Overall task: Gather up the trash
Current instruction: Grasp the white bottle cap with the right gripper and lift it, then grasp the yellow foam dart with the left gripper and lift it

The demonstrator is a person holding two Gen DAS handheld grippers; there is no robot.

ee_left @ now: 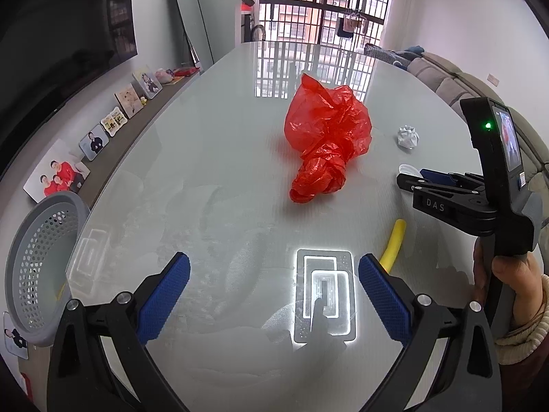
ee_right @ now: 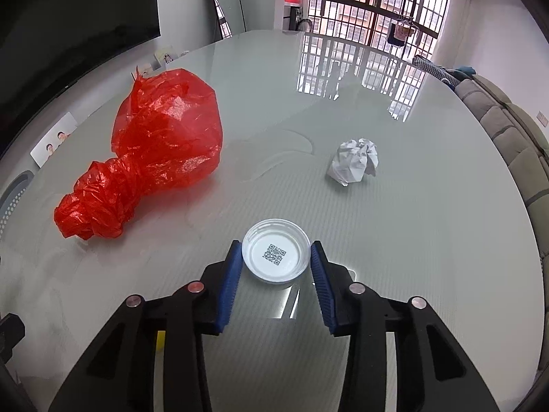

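Right wrist view: right gripper (ee_right: 276,257) pinches the shallow round white plastic lid (ee_right: 276,253) near the worktop's (ee_right: 429,240) near edge. Left gripper (ee_left: 274,295) hangs spread; grey perforated plastic basket (ee_left: 39,267) sits off the left edge.

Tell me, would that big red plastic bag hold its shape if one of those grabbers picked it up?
Probably not. The red plastic bag looks thin, crinkled and see-through, so it would likely sag and crumple. It seems puffed with air, so it is probably light for its bulk. Its twisted neck looks easiest to pinch.
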